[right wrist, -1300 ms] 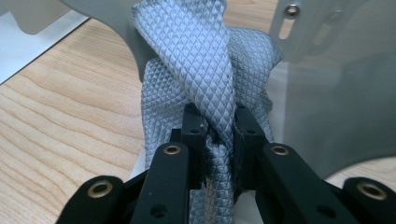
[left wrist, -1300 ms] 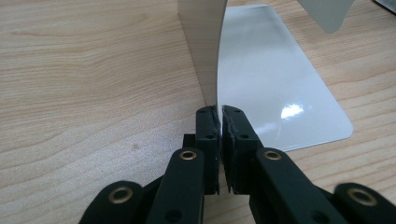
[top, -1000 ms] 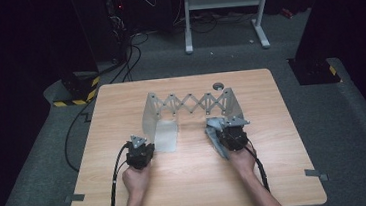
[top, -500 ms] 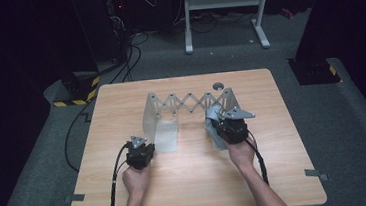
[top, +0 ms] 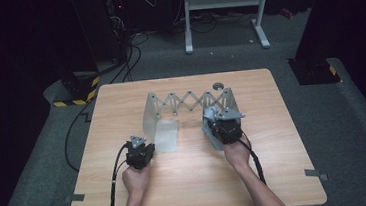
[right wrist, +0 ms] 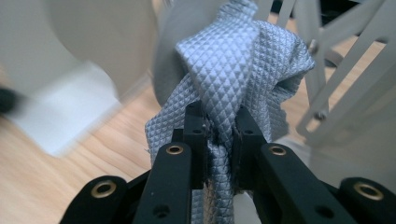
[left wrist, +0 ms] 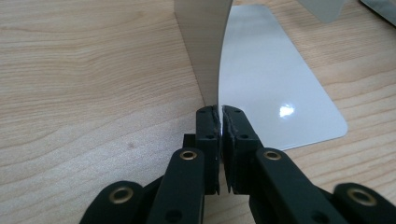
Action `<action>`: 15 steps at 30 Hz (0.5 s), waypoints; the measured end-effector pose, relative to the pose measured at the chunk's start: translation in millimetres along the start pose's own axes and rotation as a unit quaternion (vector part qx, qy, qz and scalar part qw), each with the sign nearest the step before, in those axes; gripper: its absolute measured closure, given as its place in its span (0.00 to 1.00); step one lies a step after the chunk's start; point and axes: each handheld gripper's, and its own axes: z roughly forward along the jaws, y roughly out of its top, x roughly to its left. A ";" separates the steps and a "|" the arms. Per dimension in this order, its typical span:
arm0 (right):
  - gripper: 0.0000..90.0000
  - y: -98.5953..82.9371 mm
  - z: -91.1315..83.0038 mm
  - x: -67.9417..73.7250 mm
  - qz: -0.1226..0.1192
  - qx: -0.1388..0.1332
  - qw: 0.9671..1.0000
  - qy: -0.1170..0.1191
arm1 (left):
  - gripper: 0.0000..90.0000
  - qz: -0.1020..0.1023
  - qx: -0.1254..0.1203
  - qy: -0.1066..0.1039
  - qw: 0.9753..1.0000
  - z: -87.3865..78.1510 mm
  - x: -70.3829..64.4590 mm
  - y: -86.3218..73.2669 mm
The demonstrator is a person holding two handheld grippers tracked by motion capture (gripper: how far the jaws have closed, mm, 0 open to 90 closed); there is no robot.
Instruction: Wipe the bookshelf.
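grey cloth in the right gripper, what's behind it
Behind the grey cloth stands the folding rack, its crossed bars showing to the right. The cloth covers the rack's near end, so how that part looks cannot be seen.

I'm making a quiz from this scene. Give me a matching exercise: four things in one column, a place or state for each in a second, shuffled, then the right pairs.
Things:
1. left tongs
2. right tongs
3. grey cloth
4. scissor rack

Places or states:
A. bunched, quilted pattern
B. standing stretched across the far half of the table
C. shut on the edge of a curved white sheet
D. shut on the cloth

Pairs: 1-C, 2-D, 3-A, 4-B
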 end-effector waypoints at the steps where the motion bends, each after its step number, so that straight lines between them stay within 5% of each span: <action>1: 0.89 -4.1 8.2 2.1 -0.011 0.015 1.000 -0.010 | 0.95 0.000 0.000 0.000 1.000 0.0 0.1 0.1; 9: 0.89 -22.6 39.2 -3.2 0.021 0.071 0.997 0.006 | 0.94 -0.001 0.001 0.000 1.000 -0.1 0.2 0.1; 15: 0.89 -7.8 10.1 -8.3 0.039 0.011 0.999 0.029 | 0.94 -0.002 0.000 -0.002 1.000 0.2 -0.2 0.0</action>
